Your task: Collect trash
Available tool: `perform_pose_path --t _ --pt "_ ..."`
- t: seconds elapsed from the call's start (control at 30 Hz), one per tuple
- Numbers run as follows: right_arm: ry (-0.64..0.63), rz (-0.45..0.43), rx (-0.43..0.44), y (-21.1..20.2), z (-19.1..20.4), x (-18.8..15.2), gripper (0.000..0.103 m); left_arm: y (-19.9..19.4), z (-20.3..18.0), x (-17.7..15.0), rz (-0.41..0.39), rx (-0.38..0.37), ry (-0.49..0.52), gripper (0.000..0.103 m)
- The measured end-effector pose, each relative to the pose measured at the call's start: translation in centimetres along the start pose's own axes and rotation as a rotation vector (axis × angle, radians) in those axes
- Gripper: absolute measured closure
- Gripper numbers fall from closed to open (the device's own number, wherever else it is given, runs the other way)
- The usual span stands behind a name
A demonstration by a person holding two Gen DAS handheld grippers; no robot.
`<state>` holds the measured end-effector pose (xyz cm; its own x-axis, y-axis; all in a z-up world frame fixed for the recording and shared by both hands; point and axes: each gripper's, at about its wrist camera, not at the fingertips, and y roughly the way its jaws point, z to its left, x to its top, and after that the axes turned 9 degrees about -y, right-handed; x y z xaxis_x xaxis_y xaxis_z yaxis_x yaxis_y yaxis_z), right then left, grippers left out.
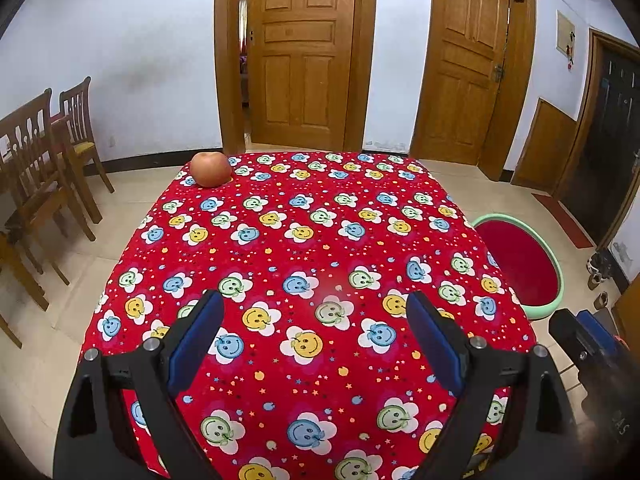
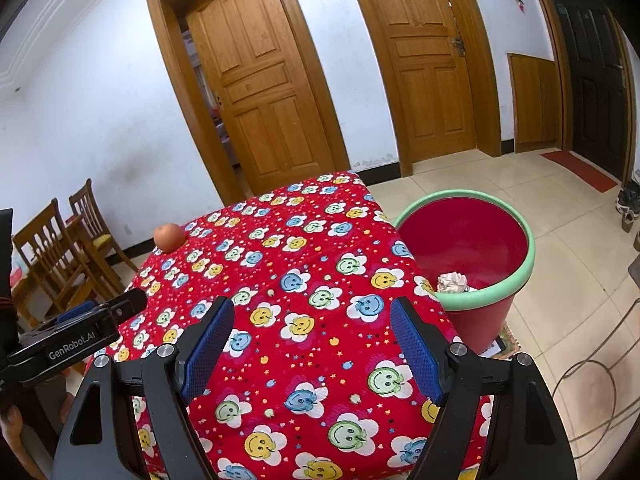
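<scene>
While both grippers hover over the near edge of the tabletop (image 1: 320, 240), their blue-padded fingers stand wide apart with nothing between them: the left gripper (image 1: 316, 344) points down at the middle of the red smiley-flower cloth, and the right gripper (image 2: 312, 352) does the same nearer the right side, each seeing only bare cloth between its pads. In the right wrist view the left gripper's black body shows at the left edge, level with the near part of the cloth. Just beside the right edge of the tabletop, on the tiled floor (image 2: 560, 240), stands a red bin (image 2: 480, 240) with a pale green rim, and a crumpled ball of paper (image 2: 452, 282) lies inside it against the near wall. At the far left corner of the tabletop an apple (image 1: 211, 169) sits upright, well apart from both grippers. Beyond it, wooden chairs (image 1: 48, 168) stand at the far left by the white wall, and two wooden doors (image 1: 304, 52) close the far side of the room.
</scene>
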<state>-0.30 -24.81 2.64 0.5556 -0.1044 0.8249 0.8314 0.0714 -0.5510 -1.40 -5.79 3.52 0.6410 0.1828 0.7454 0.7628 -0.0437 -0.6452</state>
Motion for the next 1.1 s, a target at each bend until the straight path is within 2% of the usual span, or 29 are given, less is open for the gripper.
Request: perform_pose_path --t 1.1 --pt "0.005 0.005 0.008 -0.04 0.00 -0.11 0.022 0.04 -0.01 0.03 0.002 -0.001 0.001 0.012"
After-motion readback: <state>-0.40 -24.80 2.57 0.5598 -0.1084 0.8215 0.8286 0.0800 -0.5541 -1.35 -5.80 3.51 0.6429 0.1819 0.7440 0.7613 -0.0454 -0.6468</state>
